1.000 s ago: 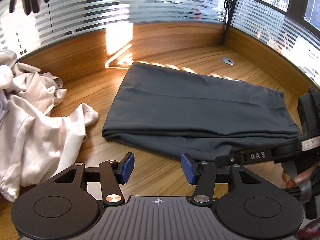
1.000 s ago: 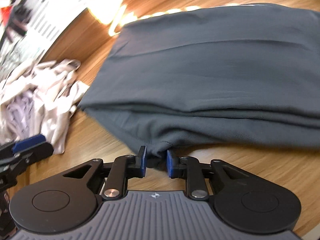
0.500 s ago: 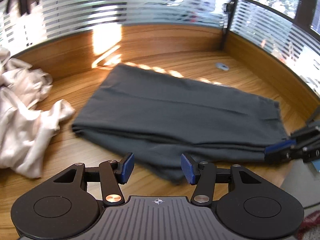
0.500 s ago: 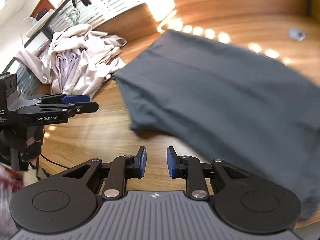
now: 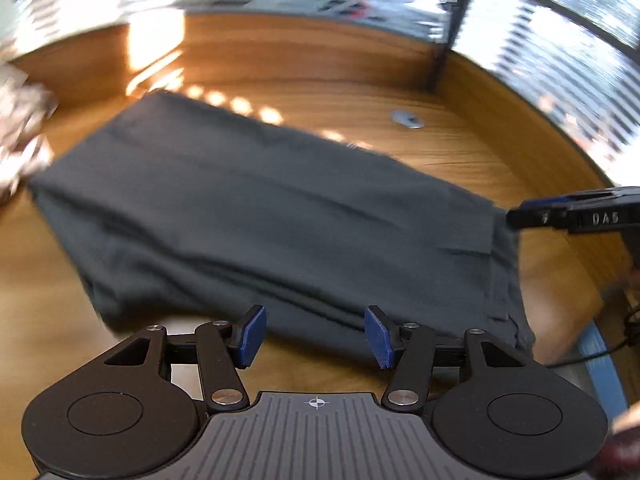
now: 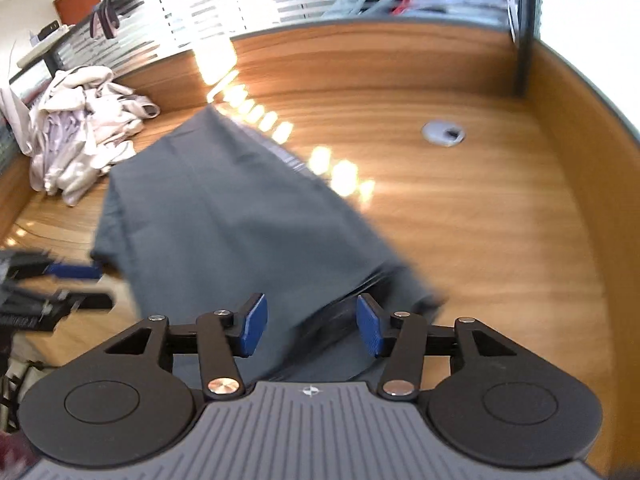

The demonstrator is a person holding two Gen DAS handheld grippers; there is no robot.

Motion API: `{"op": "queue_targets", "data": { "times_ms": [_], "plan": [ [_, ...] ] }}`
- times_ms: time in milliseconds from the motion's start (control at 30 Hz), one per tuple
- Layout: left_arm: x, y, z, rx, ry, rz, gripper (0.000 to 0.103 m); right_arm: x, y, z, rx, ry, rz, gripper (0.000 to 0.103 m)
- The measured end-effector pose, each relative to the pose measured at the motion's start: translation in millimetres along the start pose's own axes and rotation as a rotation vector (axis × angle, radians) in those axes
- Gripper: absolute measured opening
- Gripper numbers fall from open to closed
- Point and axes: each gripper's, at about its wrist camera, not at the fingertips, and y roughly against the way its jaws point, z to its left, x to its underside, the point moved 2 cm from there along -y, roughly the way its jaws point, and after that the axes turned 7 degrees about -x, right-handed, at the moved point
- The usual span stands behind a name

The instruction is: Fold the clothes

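Note:
A dark grey folded garment lies flat on the wooden desk. My left gripper hovers just before its near long edge, open and still opening a little, with nothing between the pads. My right gripper is over the garment's right end. Its jaws are opening; cloth shows below the gap, and the pads do not press on it. Each gripper shows in the other's view: the right gripper by the cloth's right corner, the left gripper at the near left.
A heap of pale clothes sits at the desk's far left, blurred in the left wrist view. A round cable grommet is set in the desk beyond the garment. A raised wooden rim and striped glass panels bound the desk.
The right gripper let go of the garment's near edge, opened wide and swung to its right end. The left gripper slid right along the near edge. Both views are now blurred.

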Motion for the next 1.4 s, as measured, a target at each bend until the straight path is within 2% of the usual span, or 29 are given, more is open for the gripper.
{"op": "queue_targets", "data": {
  "times_ms": [100, 133, 200, 300, 367, 433, 500, 600, 900, 1167, 1400],
  "plan": [
    [8.1, -4.8, -10.1, -0.046, 0.151, 0.015, 0.058, -14.8, -16.0, -27.7, -0.032, 0.018, 0.006, 0.064],
    [9.9, -6.7, -11.6, -0.050, 0.206, 0.023, 0.058, -18.4, -22.8, -34.1, -0.051, 0.017, 0.014, 0.069],
    [12.4, -11.5, -13.4, -0.054, 0.297, 0.039, 0.059, -24.9, -40.1, -44.3, -0.086, 0.021, 0.041, 0.073],
    [14.5, -21.7, -17.1, -0.071, 0.401, 0.065, 0.059, -28.3, -62.7, -51.2, -0.109, 0.075, 0.088, 0.073],
    [15.5, -28.1, -17.6, -0.077, 0.466, 0.081, 0.056, -27.8, -74.8, -52.4, -0.119, 0.101, 0.122, 0.065],
    [16.0, -32.2, -18.8, -0.085, 0.491, 0.083, 0.039, -26.5, -81.9, -53.3, -0.134, 0.093, 0.153, 0.048],
    [13.7, -36.4, -21.9, -0.125, 0.435, 0.104, 0.026, -24.8, -82.9, -53.7, -0.148, 0.074, 0.165, 0.043],
    [11.6, -37.9, -19.5, -0.134, 0.394, 0.118, 0.024, -22.2, -82.1, -51.9, -0.151, 0.050, 0.170, 0.036],
    [2.5, -38.0, 6.9, -0.171, 0.327, 0.119, 0.021, 9.4, -66.1, -27.7, -0.125, -0.108, 0.146, 0.033],
    [-23.1, -48.1, 48.5, -0.196, 0.182, 0.116, 0.018, 42.9, -61.7, 22.8, -0.146, -0.236, 0.111, 0.033],
    [-47.0, -61.7, 74.1, -0.209, 0.100, 0.117, 0.017, 44.8, -67.1, 64.6, -0.168, -0.256, 0.078, 0.033]
  ]
}}
